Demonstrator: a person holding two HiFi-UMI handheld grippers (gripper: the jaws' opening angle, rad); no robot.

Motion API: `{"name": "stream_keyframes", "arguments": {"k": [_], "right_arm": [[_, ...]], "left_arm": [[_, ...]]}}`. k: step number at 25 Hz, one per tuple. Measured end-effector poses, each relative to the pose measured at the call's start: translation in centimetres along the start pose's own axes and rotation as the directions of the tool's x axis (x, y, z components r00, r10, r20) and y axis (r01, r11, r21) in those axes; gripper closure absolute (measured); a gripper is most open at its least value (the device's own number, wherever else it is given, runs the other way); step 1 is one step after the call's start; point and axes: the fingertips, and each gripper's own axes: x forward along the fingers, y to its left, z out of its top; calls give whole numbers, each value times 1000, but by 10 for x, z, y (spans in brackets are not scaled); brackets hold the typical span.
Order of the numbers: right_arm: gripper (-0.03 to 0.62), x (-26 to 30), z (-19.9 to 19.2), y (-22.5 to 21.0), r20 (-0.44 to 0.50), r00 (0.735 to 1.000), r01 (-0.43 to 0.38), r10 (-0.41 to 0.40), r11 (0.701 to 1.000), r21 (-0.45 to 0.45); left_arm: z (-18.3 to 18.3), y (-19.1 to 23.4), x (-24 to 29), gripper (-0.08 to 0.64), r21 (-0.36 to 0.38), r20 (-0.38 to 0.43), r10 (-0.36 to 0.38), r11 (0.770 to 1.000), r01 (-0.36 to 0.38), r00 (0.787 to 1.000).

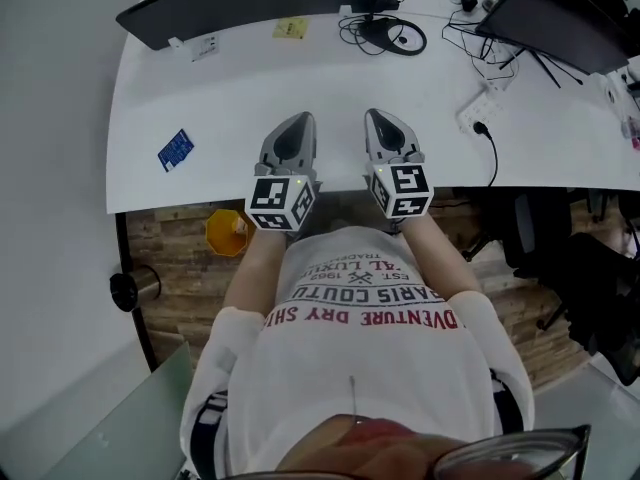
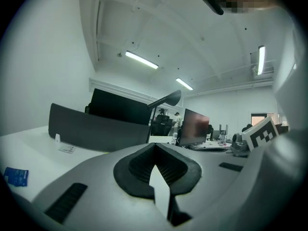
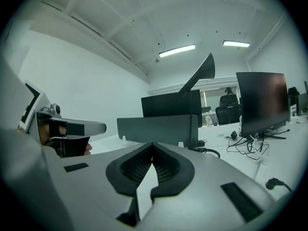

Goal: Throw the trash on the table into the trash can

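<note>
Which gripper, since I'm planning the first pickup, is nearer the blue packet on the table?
Left. The left gripper is to the right of the blue packet, with bare table between them; the right gripper is farther right, beyond the left one.

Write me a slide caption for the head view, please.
From above: a person holds the left gripper and right gripper, jaws shut and empty, over a white desk bearing a blue packet.

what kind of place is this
Most likely an open-plan office: a long white desk carrying monitors and tangled cables, with an office chair beside it and strip lights overhead.
</note>
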Motion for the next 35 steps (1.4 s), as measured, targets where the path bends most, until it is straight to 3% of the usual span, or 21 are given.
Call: {"name": "stream_keyframes", "arguments": {"k": [3,8,15,23,27,35], "right_arm": [[567,3,-3,-1,-10,1000,-9,9,1000,4],[566,13,-9,4,-34,998,-49,49,999,-1],[566,36,-14,13,-63,991,-117,117,993,-5],[566,69,-27,49,-136,956,-262,261,965,8],[566,93,-39,97,-189,914,-364,359,931,12],[566,145,-59,244,-296,790,-566,537,825,-12]], "left_arm": [[-2,1,3,537,0,-14,3,1000,-3,1000],[-3,13,4,537,-62,-7,38,997,-38,999],[-5,31,8,537,-41,-15,105,994,-106,994],[-10,67,-17,537,-59,-17,252,966,-252,968],[-16,107,-51,537,-59,-28,353,933,-354,935],[-25,221,-151,537,-153,-33,555,819,-553,831]]}}
